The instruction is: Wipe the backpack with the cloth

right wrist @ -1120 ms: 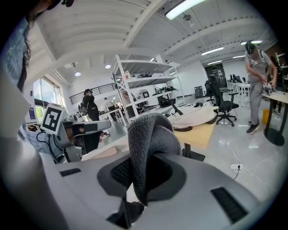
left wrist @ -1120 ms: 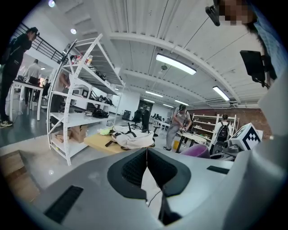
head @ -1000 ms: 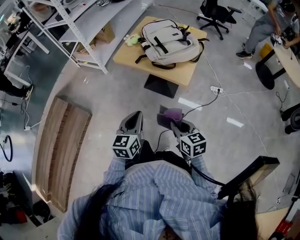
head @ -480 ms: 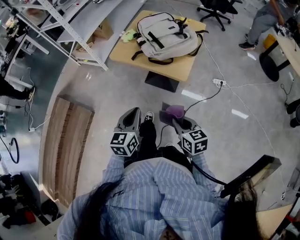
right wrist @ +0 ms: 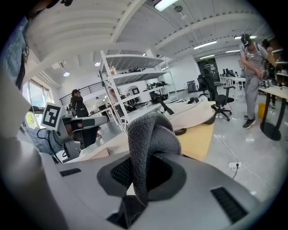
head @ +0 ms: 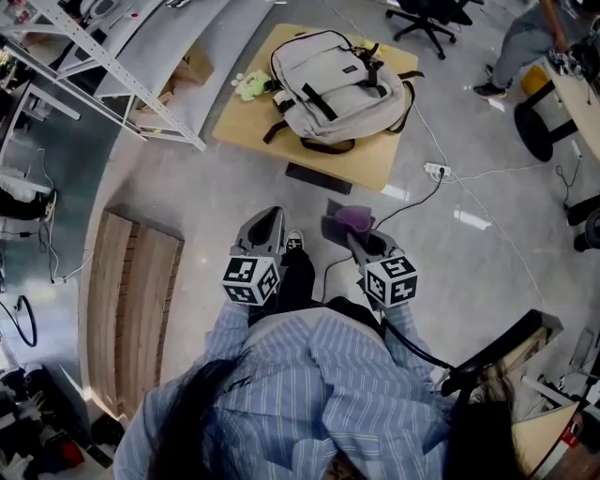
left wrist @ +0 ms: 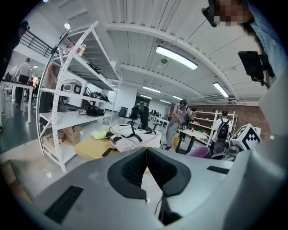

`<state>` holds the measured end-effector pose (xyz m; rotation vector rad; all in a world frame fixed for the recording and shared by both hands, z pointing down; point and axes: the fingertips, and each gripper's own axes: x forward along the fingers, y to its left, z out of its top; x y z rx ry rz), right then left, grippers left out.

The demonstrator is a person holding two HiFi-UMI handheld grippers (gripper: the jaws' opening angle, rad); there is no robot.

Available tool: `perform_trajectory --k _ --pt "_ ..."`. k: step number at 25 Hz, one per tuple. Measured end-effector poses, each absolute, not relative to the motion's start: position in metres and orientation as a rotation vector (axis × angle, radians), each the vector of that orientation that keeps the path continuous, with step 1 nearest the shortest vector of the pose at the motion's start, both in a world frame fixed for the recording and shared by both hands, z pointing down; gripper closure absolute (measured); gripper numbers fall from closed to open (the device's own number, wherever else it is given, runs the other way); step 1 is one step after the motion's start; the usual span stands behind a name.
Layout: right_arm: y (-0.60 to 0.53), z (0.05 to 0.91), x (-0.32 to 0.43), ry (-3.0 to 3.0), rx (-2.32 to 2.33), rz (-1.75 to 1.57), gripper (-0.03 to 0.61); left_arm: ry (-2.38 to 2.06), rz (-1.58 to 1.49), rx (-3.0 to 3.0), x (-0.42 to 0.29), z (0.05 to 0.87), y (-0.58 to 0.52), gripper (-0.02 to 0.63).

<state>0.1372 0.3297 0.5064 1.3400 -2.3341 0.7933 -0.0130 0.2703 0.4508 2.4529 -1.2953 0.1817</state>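
A light grey backpack with black straps lies flat on a low wooden table ahead of me; it also shows in the left gripper view as the backpack. My right gripper is shut on a purple-grey cloth, which bulges out between its jaws as the cloth. My left gripper is shut with nothing in it, jaws pressed together. Both grippers hang over the floor, well short of the table.
A small green object lies on the table's left corner. White metal shelving stands at the left, a wooden pallet on the floor. A power strip with cable lies right of the table. Office chair and a seated person behind.
The table and backpack have come nearer and lower in the head view as I walk toward them. Both grippers keep their hold and stance.
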Motion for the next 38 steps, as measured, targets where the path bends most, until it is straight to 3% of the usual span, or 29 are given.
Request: perform_trajectory --k 11,22,38 --pt "0.169 0.507 0.052 -2.3 1.303 0.696 0.537 -1.208 0.234 2.519 -0.083 0.457 0.115 0.607" --pt "0.105 0.514 0.014 -2.218 1.171 0.558 0.537 -1.135 0.204 2.488 -0.102 0.474 0.067 0.607" --pt "0.067 0.555 0.081 -2.037 1.137 0.525 0.537 -1.171 0.208 2.431 -0.096 0.487 0.031 0.607"
